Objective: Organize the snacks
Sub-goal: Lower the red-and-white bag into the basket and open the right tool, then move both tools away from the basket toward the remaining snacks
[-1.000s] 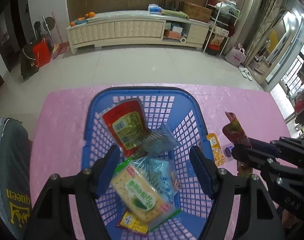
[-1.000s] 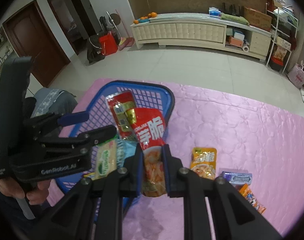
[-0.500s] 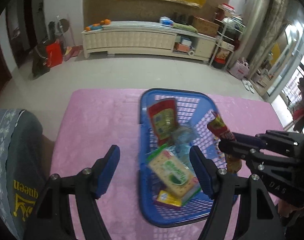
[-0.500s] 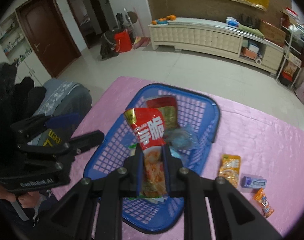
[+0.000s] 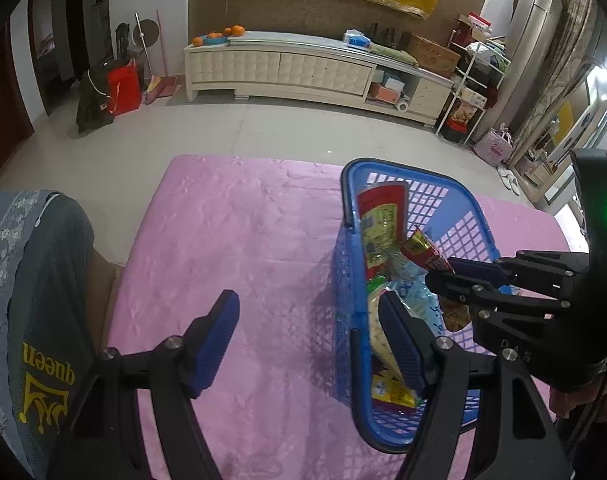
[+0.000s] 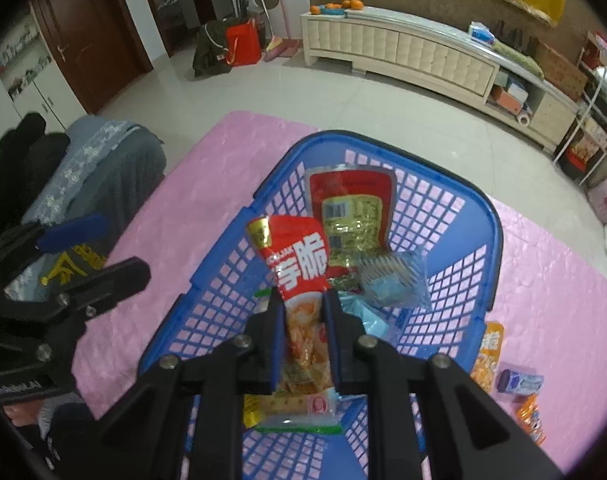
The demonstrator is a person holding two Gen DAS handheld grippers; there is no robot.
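Observation:
A blue plastic basket [image 6: 431, 148] [image 5: 415, 170] stands on the pink cloth and holds several snack packs, among them a red pouch with a yellow label [image 6: 349, 208] [image 5: 377, 216] and a clear blue packet [image 6: 395, 278]. My right gripper [image 6: 302, 300] is shut on a red and orange snack packet [image 6: 299, 264] and holds it upright over the basket's inside; in the left wrist view that gripper [image 5: 431, 272] reaches in from the right with the packet [image 5: 421, 248]. My left gripper [image 5: 307, 308] stands open and holds nothing, over the cloth beside the basket's left wall.
On the cloth right of the basket lie a yellow-orange pouch [image 6: 491, 350], a small blue packet [image 6: 519, 380] and an orange packet [image 6: 529, 420]. A person's grey garment [image 5: 27, 300] is at the table's left edge. Beyond the table are tiled floor and a long cream cabinet [image 5: 303, 68].
My right gripper has carried the red packet leftward from beside the basket to above its inside. My left gripper has shifted left, from over the basket to the cloth beside it.

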